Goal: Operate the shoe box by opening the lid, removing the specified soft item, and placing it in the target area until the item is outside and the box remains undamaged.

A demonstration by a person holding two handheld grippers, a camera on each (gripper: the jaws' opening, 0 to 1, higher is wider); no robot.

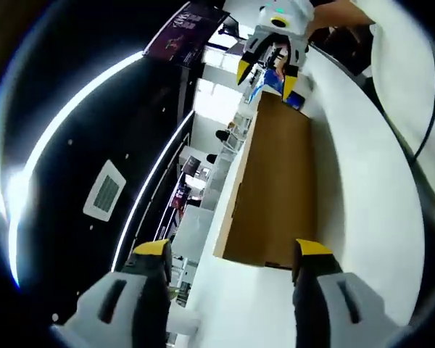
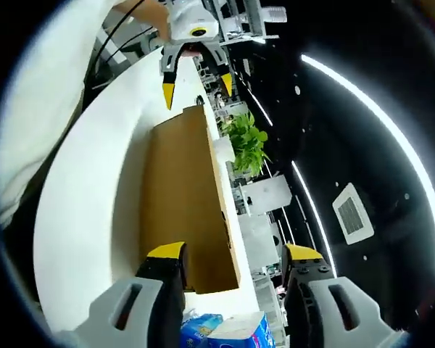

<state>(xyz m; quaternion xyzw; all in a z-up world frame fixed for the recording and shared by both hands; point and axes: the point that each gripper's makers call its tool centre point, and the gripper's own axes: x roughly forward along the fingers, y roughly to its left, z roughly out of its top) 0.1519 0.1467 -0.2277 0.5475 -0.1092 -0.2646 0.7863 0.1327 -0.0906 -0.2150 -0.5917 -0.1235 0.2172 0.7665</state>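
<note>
A brown cardboard shoe box (image 1: 275, 181) (image 2: 181, 188) lies on a white table (image 1: 366, 196) (image 2: 87, 210), its lid flat and closed. My left gripper (image 1: 232, 250) stands open at one short end of the box, a yellow-tipped jaw on each side of that end. At the opposite end my right gripper (image 2: 235, 252) is open in the same way. Each gripper also shows at the far end of the other's view: the right gripper (image 1: 268, 71) and the left gripper (image 2: 197, 87). I cannot tell whether any jaw touches the cardboard. The soft item is hidden.
Blue-and-white packets (image 2: 228, 330) (image 1: 279, 80) lie on the table just behind the right gripper. A green plant (image 2: 246, 141) stands past the table edge. A person's white sleeve (image 1: 409, 80) and hand (image 1: 341, 14) are close by.
</note>
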